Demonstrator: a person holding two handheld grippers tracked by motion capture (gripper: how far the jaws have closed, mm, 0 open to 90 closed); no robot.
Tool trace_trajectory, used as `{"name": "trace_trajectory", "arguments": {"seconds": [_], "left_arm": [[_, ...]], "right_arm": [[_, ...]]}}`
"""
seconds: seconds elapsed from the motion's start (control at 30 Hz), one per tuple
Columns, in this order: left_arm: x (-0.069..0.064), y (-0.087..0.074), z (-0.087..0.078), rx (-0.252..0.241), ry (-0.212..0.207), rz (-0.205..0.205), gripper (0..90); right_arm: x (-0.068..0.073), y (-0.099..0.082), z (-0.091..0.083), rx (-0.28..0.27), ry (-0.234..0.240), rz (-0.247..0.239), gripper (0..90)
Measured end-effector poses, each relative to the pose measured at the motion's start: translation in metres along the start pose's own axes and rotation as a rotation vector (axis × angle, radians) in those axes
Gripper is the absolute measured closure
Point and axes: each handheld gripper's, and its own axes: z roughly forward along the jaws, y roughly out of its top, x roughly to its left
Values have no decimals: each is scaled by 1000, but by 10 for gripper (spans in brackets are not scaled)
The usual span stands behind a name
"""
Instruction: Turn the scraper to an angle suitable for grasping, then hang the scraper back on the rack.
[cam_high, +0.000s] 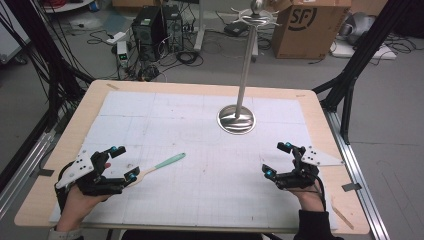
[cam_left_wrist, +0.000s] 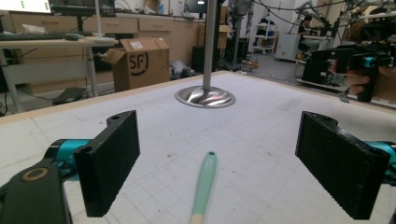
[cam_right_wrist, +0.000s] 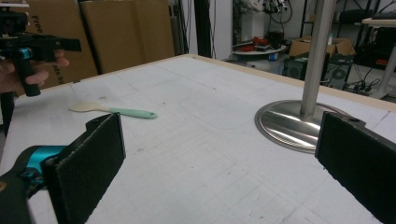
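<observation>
A spatula (cam_high: 170, 161) with a mint-green handle and a pale head lies flat on the white mat, left of centre. My left gripper (cam_high: 125, 162) is low over its head end and open. In the left gripper view the spatula handle (cam_left_wrist: 204, 182) runs away from me between the wide-set jaws of that gripper (cam_left_wrist: 226, 163), and neither pad touches it. My right gripper (cam_high: 277, 159) hovers open and empty near the mat's right side. In the right gripper view its jaws (cam_right_wrist: 224, 165) stand wide apart, with the spatula (cam_right_wrist: 126, 112) far off to the left.
A steel stand (cam_high: 236, 119) with a round base and a tall pole rises from the mat's far centre-right. The wooden table edge (cam_high: 200, 86) frames the mat. Beyond it on the floor are a cardboard box (cam_high: 310, 25), computer towers (cam_high: 150, 30) and cables.
</observation>
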Motion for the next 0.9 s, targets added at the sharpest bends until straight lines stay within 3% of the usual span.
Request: {"name": "trace_trajectory", "arguments": {"seconds": [0.17,0.33,0.57,0.73,0.9], "left_arm": [[1,-1,2,36,-2,-17,144],[3,0,10,107,21,-36,141],[8,1,21,262,-30,1,143],[8,5,29,342,-65,52,149],[10,6,37,418,-85,74,160]], "right_arm": [[0,0,0,-2,2,-3,7],[0,-1,1,7,2,4,7],[0,-1,2,11,1,4,7],[0,-1,3,19,5,-1,7],[-1,-1,2,14,4,1,7]]}}
